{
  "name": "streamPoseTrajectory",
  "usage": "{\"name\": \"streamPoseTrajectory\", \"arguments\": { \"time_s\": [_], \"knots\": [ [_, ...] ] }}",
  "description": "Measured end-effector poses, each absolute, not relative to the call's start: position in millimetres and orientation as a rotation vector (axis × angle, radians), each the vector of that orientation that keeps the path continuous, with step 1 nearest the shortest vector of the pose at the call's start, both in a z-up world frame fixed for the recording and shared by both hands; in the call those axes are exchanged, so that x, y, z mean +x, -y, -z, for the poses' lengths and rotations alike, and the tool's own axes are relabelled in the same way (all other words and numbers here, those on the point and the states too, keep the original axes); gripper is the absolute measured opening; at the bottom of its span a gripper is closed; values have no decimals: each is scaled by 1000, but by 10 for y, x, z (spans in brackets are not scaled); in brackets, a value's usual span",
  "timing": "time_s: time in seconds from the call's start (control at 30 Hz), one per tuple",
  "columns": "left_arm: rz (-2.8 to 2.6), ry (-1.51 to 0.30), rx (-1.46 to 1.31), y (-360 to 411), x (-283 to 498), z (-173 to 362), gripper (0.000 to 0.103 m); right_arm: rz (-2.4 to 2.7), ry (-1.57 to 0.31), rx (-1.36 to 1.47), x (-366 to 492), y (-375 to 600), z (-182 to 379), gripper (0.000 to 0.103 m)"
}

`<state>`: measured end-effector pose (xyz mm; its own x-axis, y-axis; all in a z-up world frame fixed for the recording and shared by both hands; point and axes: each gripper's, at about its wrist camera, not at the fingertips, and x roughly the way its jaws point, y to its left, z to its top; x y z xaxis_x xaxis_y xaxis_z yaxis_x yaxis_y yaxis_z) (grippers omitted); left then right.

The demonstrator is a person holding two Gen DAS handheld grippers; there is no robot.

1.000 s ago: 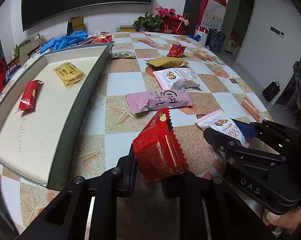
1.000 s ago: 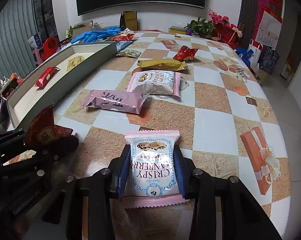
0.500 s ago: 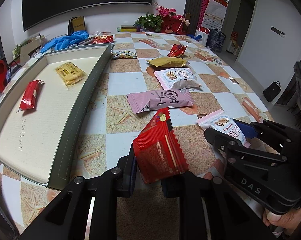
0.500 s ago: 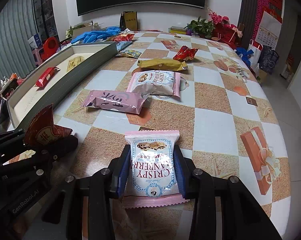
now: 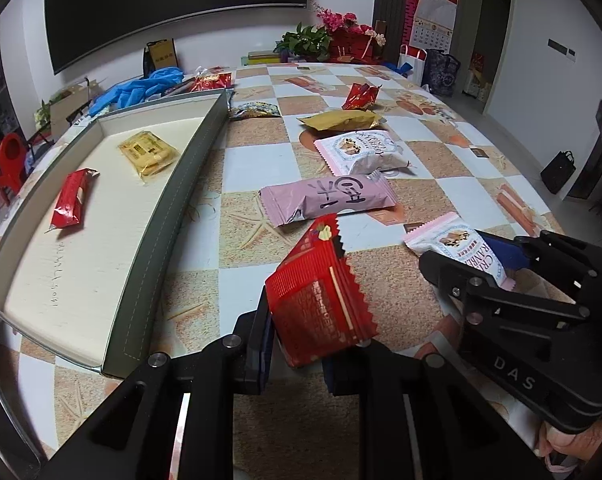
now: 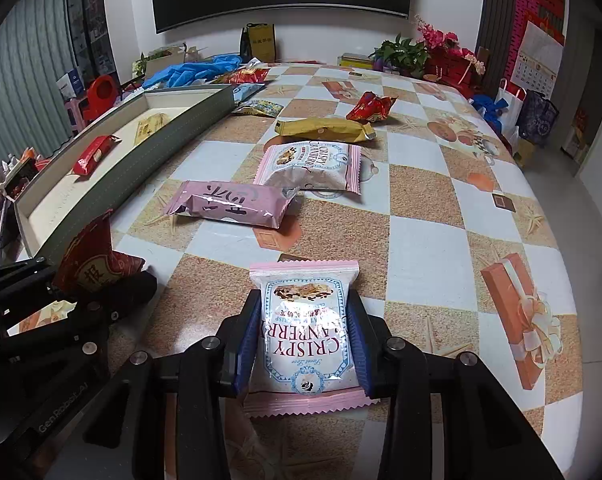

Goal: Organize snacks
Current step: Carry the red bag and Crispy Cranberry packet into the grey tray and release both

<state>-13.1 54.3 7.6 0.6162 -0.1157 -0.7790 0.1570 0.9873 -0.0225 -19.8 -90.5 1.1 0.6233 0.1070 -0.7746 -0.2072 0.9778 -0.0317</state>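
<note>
My left gripper (image 5: 301, 344) is shut on a red snack packet (image 5: 321, 300), which it holds tilted above the checked table. My right gripper (image 6: 307, 344) is shut on a pink-and-white Crispy Cranberry packet (image 6: 307, 332), close to the table's near edge. Each gripper shows in the other's view: the right gripper (image 5: 473, 264) and the left gripper (image 6: 97, 296). To the left, a long grey-walled tray (image 5: 173, 208) holds a red bar (image 5: 71, 198) and a yellow packet (image 5: 147, 154).
Loose on the table lie a pink packet (image 5: 329, 198), a second Crispy Cranberry packet (image 5: 359, 150), a mustard-yellow packet (image 5: 341, 120) and a small red packet (image 5: 359, 96). Blue gloves (image 5: 141, 88) and flowers (image 5: 341, 36) sit at the far end.
</note>
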Motion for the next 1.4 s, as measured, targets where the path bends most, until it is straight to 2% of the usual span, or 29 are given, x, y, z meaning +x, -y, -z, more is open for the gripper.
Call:
{"name": "streamPoseTrajectory", "arguments": {
  "time_s": [0.97, 1.4],
  "knots": [
    [148, -910, 27, -594, -138, -98, 21, -187, -882, -123, -204, 910, -12, 42],
    [66, -874, -203, -1396, -21, -664, 21, -405, -882, 56, -82, 622, -533, 41]
  ]
}}
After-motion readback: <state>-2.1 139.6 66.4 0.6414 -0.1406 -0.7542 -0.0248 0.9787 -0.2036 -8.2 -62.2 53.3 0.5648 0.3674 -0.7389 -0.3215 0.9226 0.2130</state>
